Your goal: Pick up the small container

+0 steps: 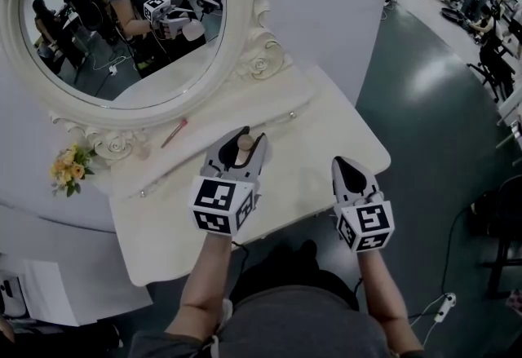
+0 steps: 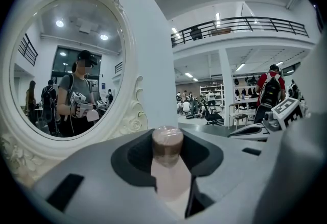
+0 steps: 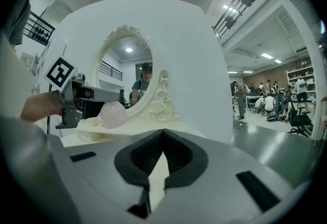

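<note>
The small container is a pale pink jar with a rounded body and a brownish top. My left gripper is shut on it over the middle of the cream vanity table. In the left gripper view the container stands wedged between the two dark pads. The right gripper view shows its pink body low over the tabletop under the left gripper. My right gripper hovers at the table's front right edge, shut with nothing in it; its jaws meet at the tips.
An oval mirror in an ornate white frame stands at the back of the table. A small bunch of yellow flowers sits at the back left. A thin red stick lies near the mirror's base. The floor drops away right of the table.
</note>
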The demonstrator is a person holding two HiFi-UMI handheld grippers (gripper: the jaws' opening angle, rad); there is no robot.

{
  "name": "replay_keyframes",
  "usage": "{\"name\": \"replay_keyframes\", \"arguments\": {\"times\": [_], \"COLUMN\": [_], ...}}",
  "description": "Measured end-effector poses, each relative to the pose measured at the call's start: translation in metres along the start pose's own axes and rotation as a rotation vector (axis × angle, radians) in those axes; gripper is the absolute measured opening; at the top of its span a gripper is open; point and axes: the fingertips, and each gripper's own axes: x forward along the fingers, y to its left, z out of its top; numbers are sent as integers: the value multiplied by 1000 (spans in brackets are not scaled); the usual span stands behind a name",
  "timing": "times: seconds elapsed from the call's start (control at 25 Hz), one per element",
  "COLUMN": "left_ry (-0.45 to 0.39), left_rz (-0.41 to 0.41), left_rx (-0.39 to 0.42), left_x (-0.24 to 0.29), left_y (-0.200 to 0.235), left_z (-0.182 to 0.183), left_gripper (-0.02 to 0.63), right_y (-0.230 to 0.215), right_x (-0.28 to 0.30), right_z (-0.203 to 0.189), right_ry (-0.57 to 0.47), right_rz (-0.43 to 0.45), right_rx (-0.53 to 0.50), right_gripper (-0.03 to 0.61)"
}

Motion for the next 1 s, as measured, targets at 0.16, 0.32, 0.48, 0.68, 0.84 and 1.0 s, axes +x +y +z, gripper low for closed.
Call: {"name": "replay_keyframes", "arguments": {"times": [0.16, 0.32, 0.48, 0.68, 0.84, 1.0], "left_ry": [-6, -6, -8, -7, 1, 4], "left_rz": [1, 6, 11, 18, 23, 24], "left_rx": [-3, -3, -8, -5, -4, -2], "left_x": [-1, -1, -2, -1, 0, 1], "left_y": [-1, 1, 3, 5, 4, 2], "left_z": [2, 2, 5, 5, 3, 1], "left_gripper": [130, 130, 130, 130, 130, 130], "right_y": [-1, 0, 1, 1, 2, 1], "right_x": [1, 3, 4, 5, 5, 5], "right_z": [1, 3, 5, 6, 7, 7], "right_ry": [1, 1, -2, -8, -8, -11], "right_rz": [1, 8, 17, 27, 34, 37], "right_rx": [-8, -31, -33, -32, -39, -45], "right_gripper": [3, 3, 3, 3, 3, 3]}}
